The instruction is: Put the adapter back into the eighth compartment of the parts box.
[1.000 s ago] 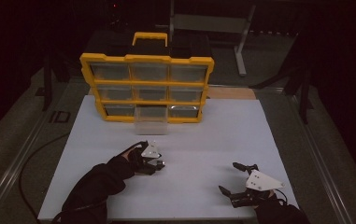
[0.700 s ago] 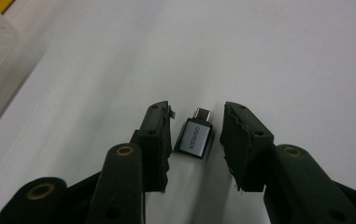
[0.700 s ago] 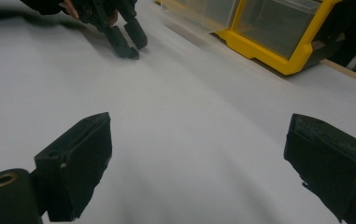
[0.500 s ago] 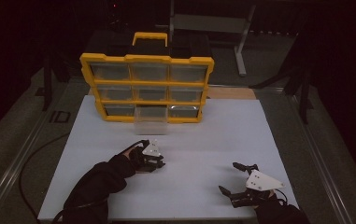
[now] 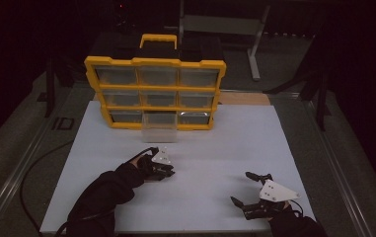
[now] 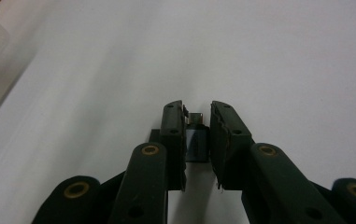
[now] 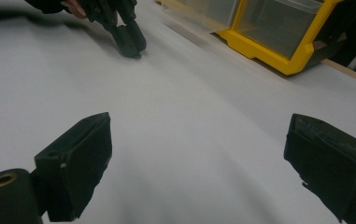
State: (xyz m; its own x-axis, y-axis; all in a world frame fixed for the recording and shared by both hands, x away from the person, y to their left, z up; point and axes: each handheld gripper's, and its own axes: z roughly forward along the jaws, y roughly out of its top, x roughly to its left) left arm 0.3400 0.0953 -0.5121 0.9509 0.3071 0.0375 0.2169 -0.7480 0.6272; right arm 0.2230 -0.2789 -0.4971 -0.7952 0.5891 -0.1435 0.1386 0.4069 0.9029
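1. A yellow plastic organiser case (image 5: 155, 94) with nine clear drawers stands upright at the far edge of the white worktop (image 5: 225, 148).
2. One clear drawer (image 5: 159, 129) juts from its bottom row's middle.
3. A black cable (image 5: 37, 168) lies left of the worktop.

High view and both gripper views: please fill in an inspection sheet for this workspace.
Surface: white board on the table, bare around the hands.
Job's things: small dark part between the left gripper's jaws; yellow drawer organiser stands upright at the far edge, one clear drawer pulled out of its bottom row.
Clutter: nothing seen.
Grippers: left gripper has just been closing, its pads at the part's sides; right gripper wide open, holding nothing.
Cables: one dark cable runs off the board's left edge.
Surroundings: dark room, metal frame behind the table.
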